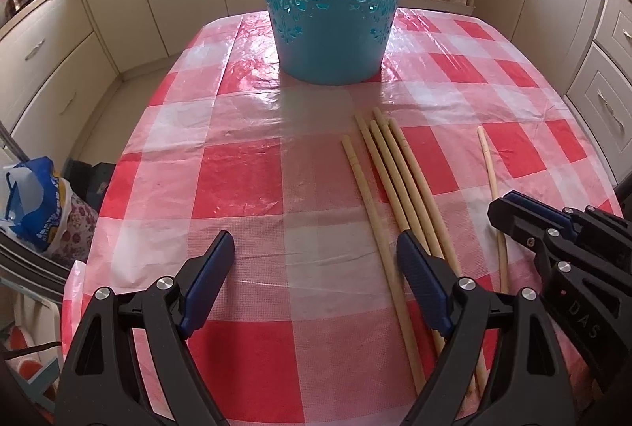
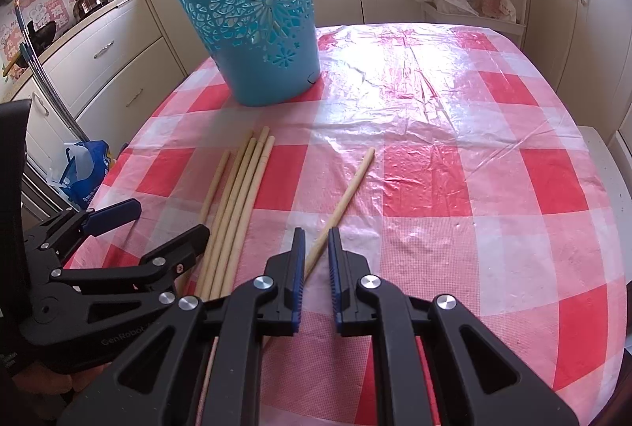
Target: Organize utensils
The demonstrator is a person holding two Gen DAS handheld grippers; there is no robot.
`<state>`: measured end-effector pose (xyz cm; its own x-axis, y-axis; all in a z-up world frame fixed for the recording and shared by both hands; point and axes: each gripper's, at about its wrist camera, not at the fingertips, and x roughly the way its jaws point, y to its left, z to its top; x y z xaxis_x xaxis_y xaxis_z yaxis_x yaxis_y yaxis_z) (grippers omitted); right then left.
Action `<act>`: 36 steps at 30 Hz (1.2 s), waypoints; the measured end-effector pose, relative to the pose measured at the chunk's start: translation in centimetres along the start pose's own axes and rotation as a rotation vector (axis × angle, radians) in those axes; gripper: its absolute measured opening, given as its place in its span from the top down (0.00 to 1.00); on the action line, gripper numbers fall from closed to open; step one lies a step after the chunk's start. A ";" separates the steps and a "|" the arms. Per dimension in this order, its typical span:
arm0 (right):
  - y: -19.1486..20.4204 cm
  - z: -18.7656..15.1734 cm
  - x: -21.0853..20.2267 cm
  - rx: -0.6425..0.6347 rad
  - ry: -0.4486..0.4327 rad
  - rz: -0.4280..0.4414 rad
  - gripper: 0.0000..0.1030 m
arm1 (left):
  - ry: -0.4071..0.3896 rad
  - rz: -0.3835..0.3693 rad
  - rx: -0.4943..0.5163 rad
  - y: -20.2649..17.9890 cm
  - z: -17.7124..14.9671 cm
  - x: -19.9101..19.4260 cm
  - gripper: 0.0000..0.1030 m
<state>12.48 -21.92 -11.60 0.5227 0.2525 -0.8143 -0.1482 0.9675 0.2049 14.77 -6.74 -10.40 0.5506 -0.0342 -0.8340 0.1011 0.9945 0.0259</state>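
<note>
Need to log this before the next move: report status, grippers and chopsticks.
Left gripper open, empty, beside five bundled chopsticks. Right gripper nearly shut around the lone chopstick. Blue basket upright, path clear.

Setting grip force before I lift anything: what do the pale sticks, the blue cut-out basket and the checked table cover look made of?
Pale sticks: likely bamboo or wood, matte, faint grain. Blue cut-out basket: moulded plastic, smooth, light shows through the flower holes. Red-and-white checked table cover: thin plastic sheet, glossy and creased.

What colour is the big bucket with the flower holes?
The bucket is light blue, with cut-out flower patterns. It shows best in the right wrist view.
</note>
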 end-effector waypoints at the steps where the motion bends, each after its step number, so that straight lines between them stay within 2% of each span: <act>1: 0.0 0.0 0.0 0.001 0.000 0.000 0.88 | 0.001 -0.002 0.000 0.0 0.1 0.0 0.22; 3: 0.0 0.0 0.0 0.002 0.001 0.002 0.88 | -0.003 -0.008 0.010 0.1 0.1 0.0 0.22; 5: -0.1 0.2 0.1 0.009 0.002 0.012 0.83 | -0.007 -0.018 0.026 0.2 0.1 0.1 0.23; 8: 0.3 0.7 0.6 0.000 -0.002 -0.001 0.78 | -0.017 -0.042 0.061 0.1 0.5 0.2 0.30; 12: 1.5 0.9 1.1 -0.075 0.004 -0.013 0.79 | -0.014 -0.098 0.148 -0.2 0.9 0.2 0.44; 13: 1.8 0.9 1.1 -0.101 0.007 -0.014 0.81 | -0.009 -0.115 0.177 -0.2 1.0 0.2 0.46; 14: 2.1 0.8 1.1 -0.131 0.012 -0.017 0.85 | -0.001 -0.136 0.201 -0.2 1.2 0.2 0.49; 18: 1.5 0.9 1.0 -0.149 0.038 0.018 0.90 | 0.014 -0.204 0.289 -0.2 1.5 0.1 0.79; 20: 0.9 1.0 1.0 -0.126 0.049 0.024 0.90 | 0.013 -0.228 0.325 0.0 1.5 0.2 0.81; 24: 0.6 1.6 1.3 -0.081 0.059 0.011 0.89 | 0.011 -0.233 0.334 0.4 1.7 0.3 0.87; 26: 1.1 1.7 1.5 -0.100 0.056 0.008 0.89 | -0.006 -0.258 0.373 0.0 1.4 0.1 0.90; 29: 2.5 1.7 1.6 -0.201 0.068 0.018 0.90 | -0.018 -0.302 0.444 -0.2 0.9 -0.3 0.91; 31: 2.6 1.8 1.7 -0.216 0.077 0.018 0.90 | -0.004 -0.308 0.426 0.3 1.1 -0.4 0.91; 36: 1.4 2.2 1.7 -0.111 0.084 0.018 0.90 | 0.030 -0.302 0.288 1.6 1.7 0.0 0.90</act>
<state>14.97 -20.09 -11.49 0.4475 0.2636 -0.8546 -0.2512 0.9541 0.1628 16.38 -5.28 -9.44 0.4370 -0.3134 -0.8431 0.4844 0.8718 -0.0730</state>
